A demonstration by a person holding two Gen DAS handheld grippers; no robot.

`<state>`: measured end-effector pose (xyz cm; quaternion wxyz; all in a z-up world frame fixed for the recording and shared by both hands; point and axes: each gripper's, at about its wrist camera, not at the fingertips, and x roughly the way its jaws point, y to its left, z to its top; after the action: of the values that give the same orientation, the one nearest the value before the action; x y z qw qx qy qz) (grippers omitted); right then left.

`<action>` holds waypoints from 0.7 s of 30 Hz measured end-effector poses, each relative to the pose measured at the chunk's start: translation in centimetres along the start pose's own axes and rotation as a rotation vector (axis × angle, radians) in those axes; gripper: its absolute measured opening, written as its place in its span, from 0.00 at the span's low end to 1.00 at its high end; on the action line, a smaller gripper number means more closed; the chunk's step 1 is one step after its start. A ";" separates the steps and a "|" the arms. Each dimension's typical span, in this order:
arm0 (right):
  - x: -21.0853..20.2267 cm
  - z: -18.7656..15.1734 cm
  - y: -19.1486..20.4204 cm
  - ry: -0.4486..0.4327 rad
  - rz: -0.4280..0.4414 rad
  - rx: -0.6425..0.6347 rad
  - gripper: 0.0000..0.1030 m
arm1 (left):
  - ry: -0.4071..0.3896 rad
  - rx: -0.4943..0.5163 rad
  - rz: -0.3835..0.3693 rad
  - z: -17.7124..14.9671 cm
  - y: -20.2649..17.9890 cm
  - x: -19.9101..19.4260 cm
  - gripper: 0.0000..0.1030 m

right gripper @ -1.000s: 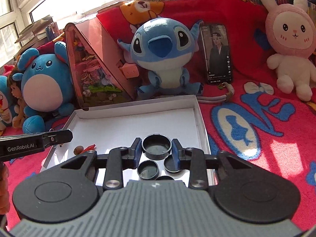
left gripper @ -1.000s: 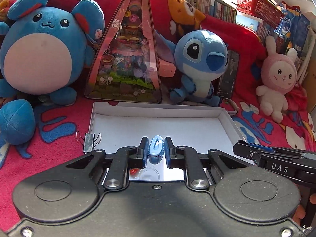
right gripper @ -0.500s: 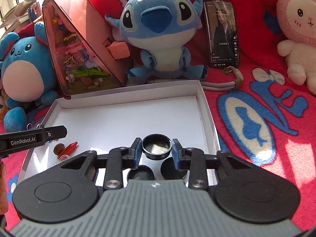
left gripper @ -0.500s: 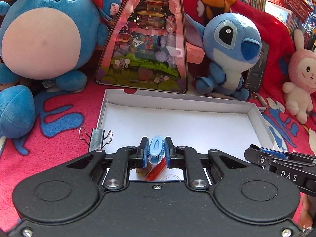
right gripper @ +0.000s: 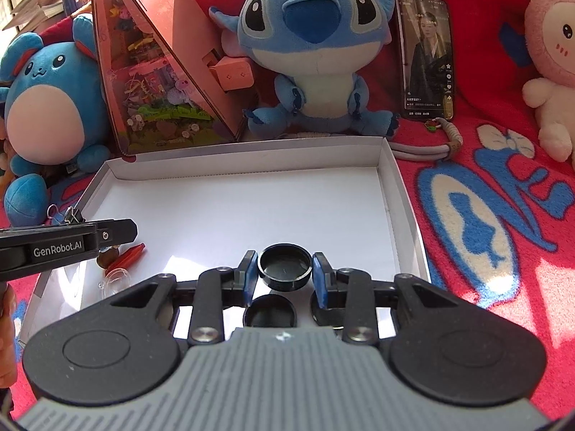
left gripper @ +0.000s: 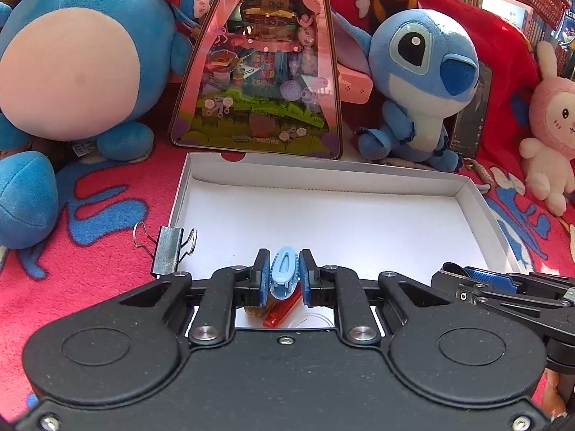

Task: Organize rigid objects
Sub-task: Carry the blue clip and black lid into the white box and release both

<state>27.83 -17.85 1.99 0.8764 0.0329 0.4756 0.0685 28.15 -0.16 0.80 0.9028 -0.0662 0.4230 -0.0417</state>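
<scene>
Grippers both loaded over the white box (right gripper: 399,194): your left gripper (left gripper: 284,273) pinches a light-blue clip (left gripper: 284,274) above the near-left corner, your right gripper (right gripper: 285,269) clamps a black cap (right gripper: 285,267) above two more caps (right gripper: 269,316).

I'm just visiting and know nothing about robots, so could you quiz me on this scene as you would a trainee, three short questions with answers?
1. True or false: the left tool holds a red pen.
2. What does the right tool grip? A) a phone B) a black round cap C) a binder clip
3. Fill in: both tools hang over the near end of the white ____.

Key:
1. False; it grips a light blue clip.
2. B, the black round cap.
3. box.
</scene>
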 end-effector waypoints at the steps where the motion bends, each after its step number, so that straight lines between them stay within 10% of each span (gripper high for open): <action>1: 0.1 -0.1 0.0 0.003 -0.001 -0.003 0.37 | 0.002 0.001 0.001 0.0 0.0 0.1 0.16; 14: 0.4 -0.5 -0.1 -0.002 -0.027 -0.021 0.37 | 0.000 0.002 0.003 -0.5 0.0 0.3 0.17; 21: -0.1 -0.9 -0.3 -0.023 -0.025 -0.016 0.53 | -0.026 0.002 -0.002 -1.1 0.1 -1.2 0.46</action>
<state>27.01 -18.17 1.53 0.8828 0.0206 0.4653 0.0610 26.55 -0.03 1.02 0.9082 -0.0663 0.4110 -0.0420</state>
